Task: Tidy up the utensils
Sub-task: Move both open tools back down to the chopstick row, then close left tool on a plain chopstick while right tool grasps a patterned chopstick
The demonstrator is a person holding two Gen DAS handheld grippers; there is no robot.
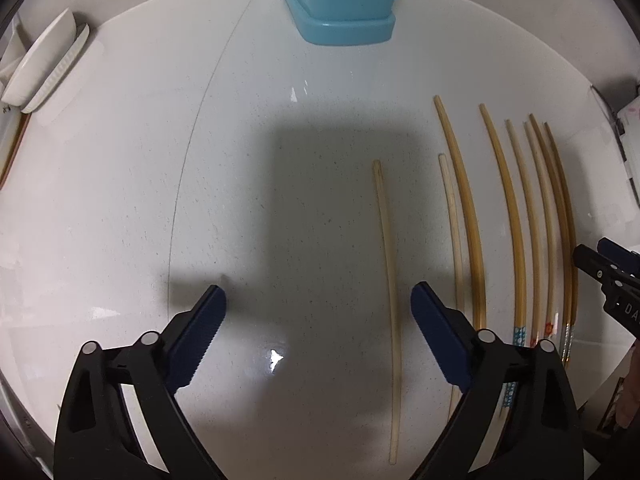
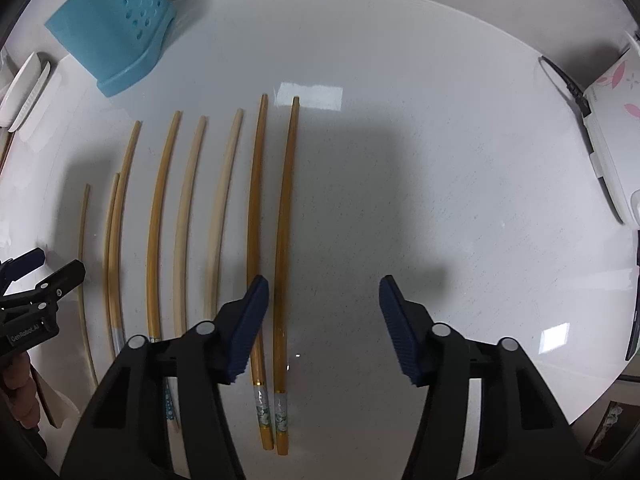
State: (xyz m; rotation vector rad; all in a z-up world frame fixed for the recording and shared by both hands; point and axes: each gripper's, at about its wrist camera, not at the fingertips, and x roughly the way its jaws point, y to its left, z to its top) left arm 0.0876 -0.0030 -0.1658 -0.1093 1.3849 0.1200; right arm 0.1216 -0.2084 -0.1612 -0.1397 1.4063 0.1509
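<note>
Several chopsticks lie side by side on the white round table (image 1: pixel 120 200), tips pointing away. A pale chopstick (image 1: pixel 388 280) lies apart, between my left gripper's fingers. My left gripper (image 1: pixel 318 304) is open and empty above the table. The blue perforated utensil holder (image 1: pixel 340 4) stands at the far edge; in the right wrist view the holder (image 2: pixel 116 28) holds a chopstick. My right gripper (image 2: pixel 324 300) is open and empty, with two amber chopsticks (image 2: pixel 284 240) just inside its left finger. The other chopsticks (image 2: pixel 184 220) lie to the left.
White stacked dishes (image 1: pixel 44 68) sit at the table's far left. A white appliance with pink flowers (image 2: pixel 612 120) and a black cable stands at the right edge. The left gripper shows at the left of the right wrist view (image 2: pixel 40 280).
</note>
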